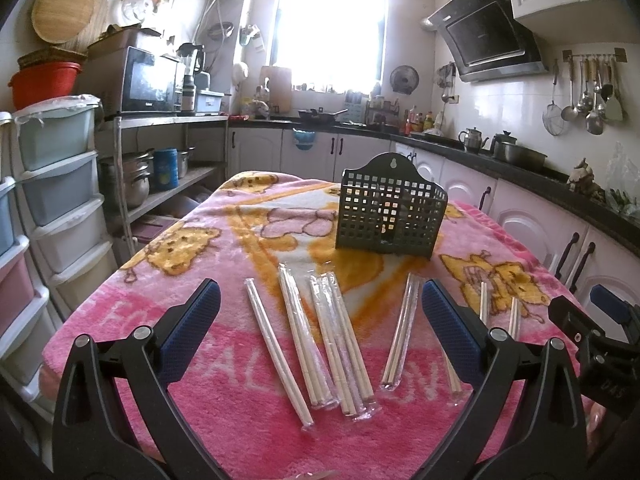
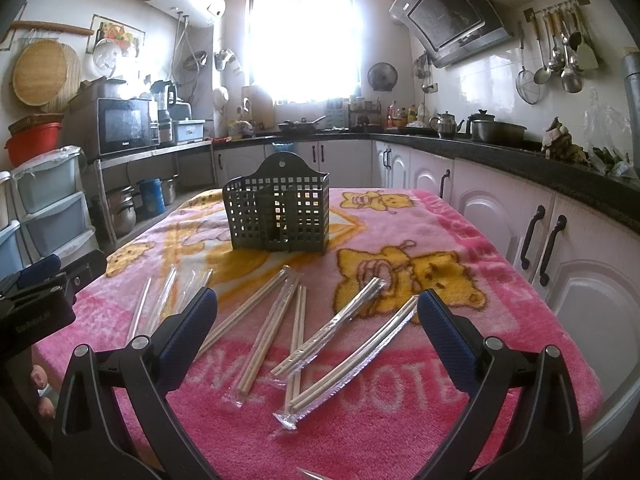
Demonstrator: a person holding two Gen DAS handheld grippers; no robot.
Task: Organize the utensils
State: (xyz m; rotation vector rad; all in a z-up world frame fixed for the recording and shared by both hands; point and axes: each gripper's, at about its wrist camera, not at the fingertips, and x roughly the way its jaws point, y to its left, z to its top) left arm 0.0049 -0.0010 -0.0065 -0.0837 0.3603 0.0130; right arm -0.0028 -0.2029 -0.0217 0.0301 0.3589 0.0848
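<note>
- One perforated caddy (image 1: 390,216), upright on pink blanket (image 1: 240,392), ahead of both tools.
- Wrapped chopstick packs (image 1: 320,340): roughly nine, flat between caddy and fingertips.
- Left gripper (image 1: 320,328): spread wide, holding nothing.
- Right gripper (image 2: 318,332): spread wide, touching nothing.

Table (image 1: 100,332), covered edge to edge by a pink plush blanket (image 2: 400,432) with yellow bear figures and pale lettering. On the blanket: one dark perforated utensil caddy (image 2: 280,216), upright, toward the far end; nearer, several pairs of wooden chopsticks in clear plastic sleeves (image 1: 344,340), lying flat, loosely fanned, some overlapping; further sleeved pairs (image 2: 356,364) on the right side, crossing one another.
</note>
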